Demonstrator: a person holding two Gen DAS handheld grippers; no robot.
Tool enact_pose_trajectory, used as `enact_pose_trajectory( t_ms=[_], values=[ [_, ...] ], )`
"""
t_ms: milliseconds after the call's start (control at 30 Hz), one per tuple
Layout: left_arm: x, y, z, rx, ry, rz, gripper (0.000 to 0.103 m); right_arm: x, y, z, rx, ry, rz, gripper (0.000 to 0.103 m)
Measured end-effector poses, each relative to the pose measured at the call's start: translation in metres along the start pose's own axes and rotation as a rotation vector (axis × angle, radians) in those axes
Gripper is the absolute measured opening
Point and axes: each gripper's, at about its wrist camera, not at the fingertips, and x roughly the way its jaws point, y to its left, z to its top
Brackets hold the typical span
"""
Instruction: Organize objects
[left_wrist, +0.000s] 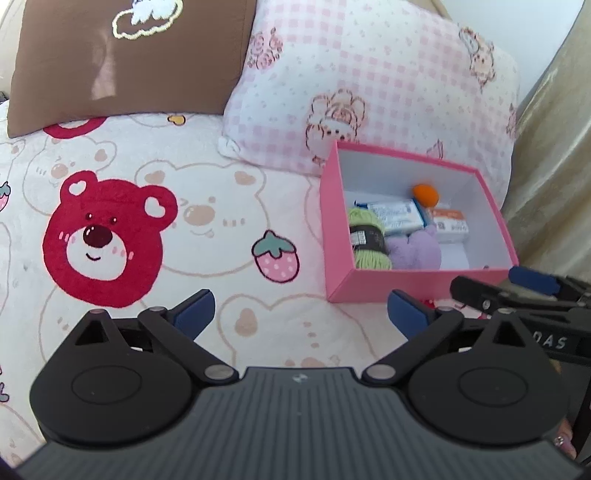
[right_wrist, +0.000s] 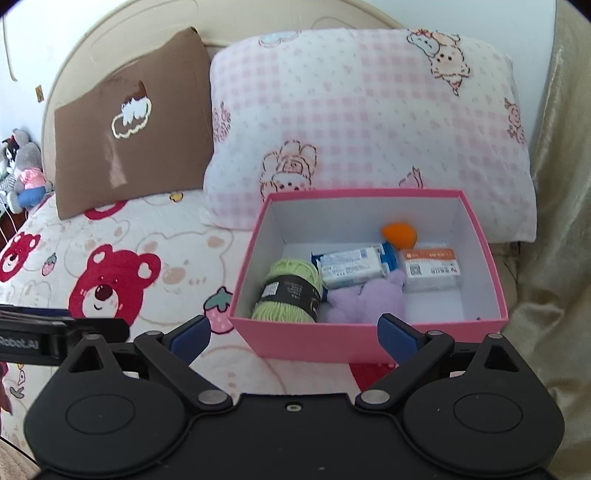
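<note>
A pink box (right_wrist: 306, 341) (left_wrist: 417, 286) stands open on the bed in front of the pink pillow. Inside lie a green yarn skein (right_wrist: 291, 291) (left_wrist: 367, 240), a purple plush toy (right_wrist: 369, 301) (left_wrist: 415, 249), a blue-white packet (right_wrist: 351, 267) (left_wrist: 397, 218), an orange-white carton (right_wrist: 430, 271) (left_wrist: 448, 223) and an orange ball (right_wrist: 400, 234) (left_wrist: 425, 194). My right gripper (right_wrist: 293, 339) is open just short of the box's near wall, with nothing between its fingers. My left gripper (left_wrist: 301, 314) is open over the bedspread, left of the box, and empty. The right gripper's blue fingers (left_wrist: 532, 278) show in the left wrist view.
The bear-print bedspread (left_wrist: 147, 221) covers the bed. A brown pillow (right_wrist: 133, 136) and a pink checked pillow (right_wrist: 369, 129) lean on the headboard. Plush toys (right_wrist: 22, 166) sit at the far left. A golden curtain (right_wrist: 561, 221) hangs on the right.
</note>
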Motion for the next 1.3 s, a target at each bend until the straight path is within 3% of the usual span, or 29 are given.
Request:
enact_pose_trajectory(
  t_ms=[300,500,833,1300],
  values=[
    [0.002,0.01,-0.004,-0.023,0.018,0.003,0.101,0.005,-0.001,-0.002,0.004,0.045,-0.024,0.099],
    [0.006,0.011,-0.005,-0.038,0.045,-0.033,0.101,0.004,0.002,-0.005,0.018,0.069,-0.054,0.099],
    [0.005,0.009,-0.008,-0.014,0.05,-0.022,0.101,-0.001,0.011,-0.009,-0.042,0.084,-0.104,0.099],
    [0.007,0.011,-0.009,0.021,0.079,-0.015,0.101,-0.004,0.01,-0.012,-0.01,0.107,-0.08,0.098]
  ],
)
